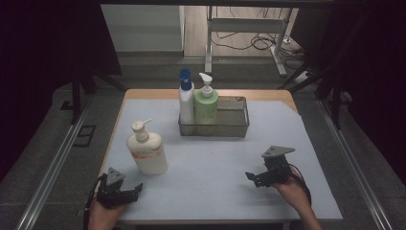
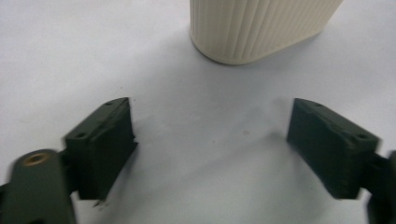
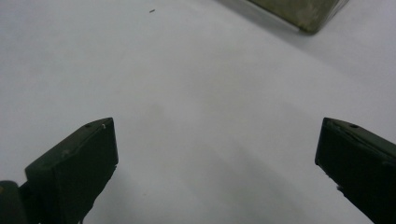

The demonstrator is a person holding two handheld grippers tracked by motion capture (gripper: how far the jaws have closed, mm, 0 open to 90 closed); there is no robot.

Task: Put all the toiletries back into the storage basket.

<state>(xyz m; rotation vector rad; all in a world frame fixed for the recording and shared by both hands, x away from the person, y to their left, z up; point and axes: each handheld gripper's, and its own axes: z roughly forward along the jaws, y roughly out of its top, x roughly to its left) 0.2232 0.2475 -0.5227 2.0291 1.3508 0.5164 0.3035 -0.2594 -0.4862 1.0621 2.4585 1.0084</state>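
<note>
Jaws wide on the left gripper (image 1: 128, 190), nothing between them, and they point at the foot of the cream bottle (image 1: 147, 149), which stands upright on the surface (image 1: 215, 167) just ahead, near the front left; that looks like a line-up for a grab low on its ribbed body. The right gripper (image 1: 256, 178) also has its jaws spread and empty, aimed across bare sheet toward the wire basket (image 1: 239, 128). There the blue-capped bottle (image 1: 186, 100) and the green bottle (image 1: 206, 103) already crowd the left end, so the right end seems kept free for the cream one.
</note>
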